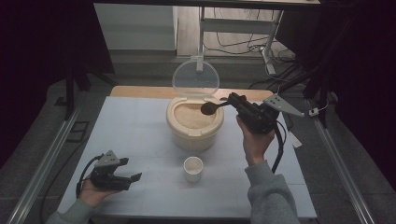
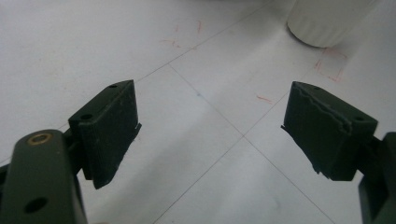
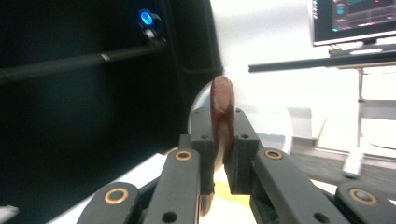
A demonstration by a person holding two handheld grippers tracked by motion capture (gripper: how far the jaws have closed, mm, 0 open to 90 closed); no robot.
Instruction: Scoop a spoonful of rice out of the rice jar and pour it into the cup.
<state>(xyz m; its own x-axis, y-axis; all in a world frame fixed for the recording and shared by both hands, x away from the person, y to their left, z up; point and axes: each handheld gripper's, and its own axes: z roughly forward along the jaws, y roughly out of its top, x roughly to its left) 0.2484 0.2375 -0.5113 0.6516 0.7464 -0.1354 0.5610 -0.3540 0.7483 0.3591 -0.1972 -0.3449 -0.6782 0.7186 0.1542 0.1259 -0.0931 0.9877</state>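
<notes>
The right gripper (image 1: 232,101) is clamped on a brown wooden spoon (image 1: 209,108), bowl hovering over the open cream rice bin (image 1: 194,122), probably rice in there. A small white cup (image 1: 193,168) sits at 6 o'clock from the bin. The left gripper (image 1: 132,170) rests at the table's (image 1: 140,126) 7 o'clock, jaws wide apart.

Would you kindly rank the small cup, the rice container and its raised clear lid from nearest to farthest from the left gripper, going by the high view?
From the left gripper, at the table's near left:
1. Small cup, to its right near the front edge.
2. Rice container, mid-table, beyond the cup.
3. Clear lid, standing open at the container's far side.
</notes>
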